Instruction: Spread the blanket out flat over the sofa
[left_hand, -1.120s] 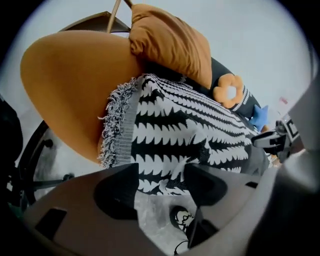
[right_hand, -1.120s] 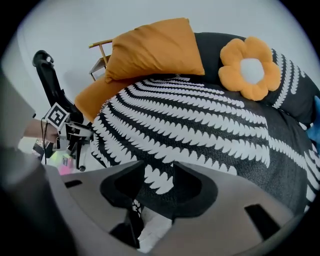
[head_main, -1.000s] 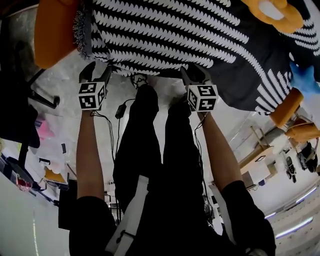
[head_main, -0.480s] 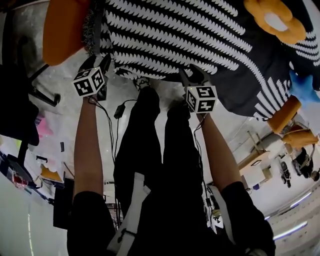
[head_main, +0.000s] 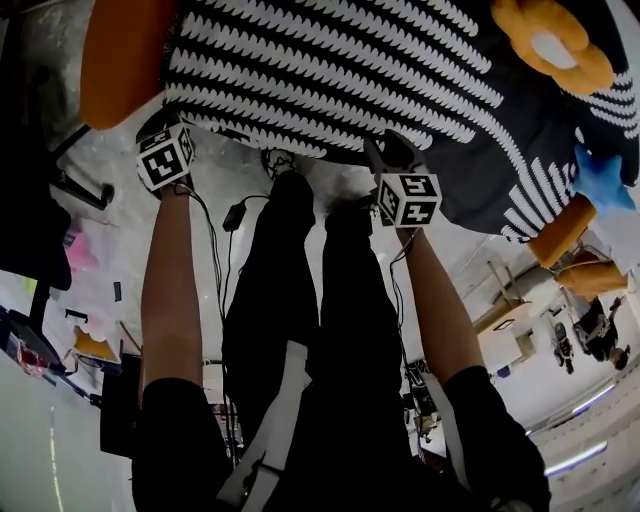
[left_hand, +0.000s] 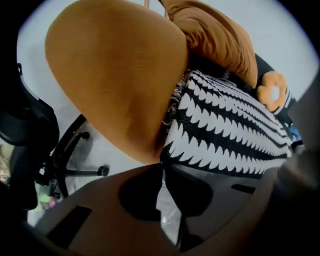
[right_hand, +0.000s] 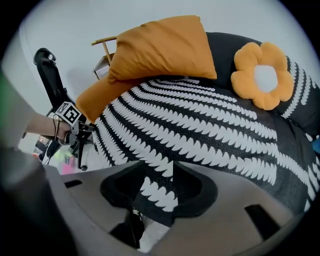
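The black-and-white zigzag blanket (head_main: 350, 70) lies over the sofa, between its orange armrest (head_main: 120, 60) and the flower cushion (head_main: 550, 40). My left gripper (head_main: 162, 112) is at the blanket's front left corner. In the left gripper view the left gripper (left_hand: 161, 167) is shut, its tips nipping that corner of the blanket (left_hand: 225, 130) just below the armrest (left_hand: 120, 85); only floor shows deeper between the jaws. My right gripper (head_main: 385, 150) holds the front hem. In its own view the right gripper (right_hand: 172, 185) is shut on a hanging fold of the blanket (right_hand: 200, 130).
An orange pillow (right_hand: 160, 47) and the flower cushion (right_hand: 262, 75) rest on the back of the sofa, and a blue star cushion (head_main: 600, 175) sits at the right. A black office chair (left_hand: 65, 155) stands left of the armrest. The person's legs (head_main: 300, 300) stand right at the sofa's front.
The left gripper moved left and slightly up to the blanket's corner and went from open to shut. The corner fringe no longer sticks out. The right gripper kept its hold on the hem.
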